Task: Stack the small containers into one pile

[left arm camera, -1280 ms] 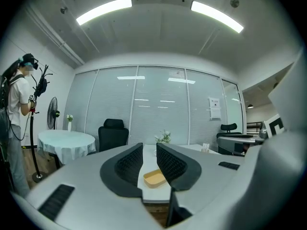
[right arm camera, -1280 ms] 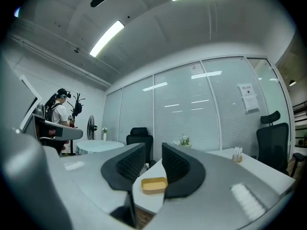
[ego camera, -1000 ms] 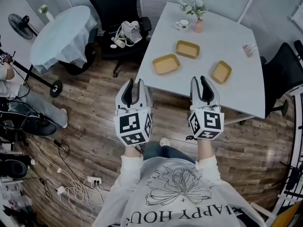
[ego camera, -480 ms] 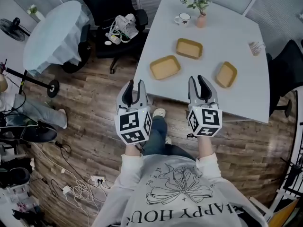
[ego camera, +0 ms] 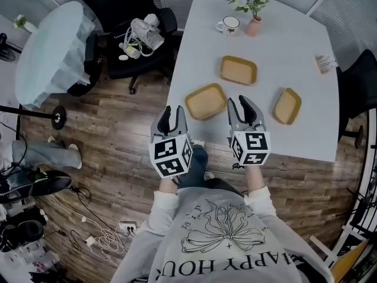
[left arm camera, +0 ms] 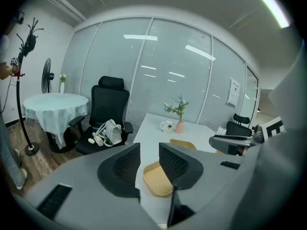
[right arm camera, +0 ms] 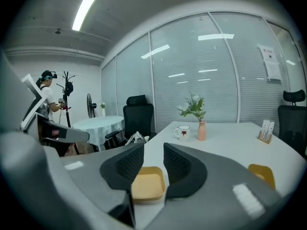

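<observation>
— What is shown in the head view?
— Three shallow tan containers are seen lying apart on the white surface (ego camera: 283, 46). The near container (ego camera: 206, 101) is placed by the front edge, the far container (ego camera: 238, 70) behind it, and the right container (ego camera: 287, 105) off to the side. No container is stacked on another. The left tongs (ego camera: 174, 111) are held off the surface's edge, over the wooden floor (ego camera: 118, 134). The right tongs (ego camera: 240, 102) are held above the front edge, just beside the near container.
— And what is seen in the left gripper view?
— The jaws of the left tongs are seen apart and opening, with nothing gripped. The near container is glimpsed past them, untouched on the surface.
— And in the right gripper view?
— The jaws of the right tongs are likewise found apart and opening, and empty. The near container is seen beyond the gap, and the right container is seen at the side.
</observation>
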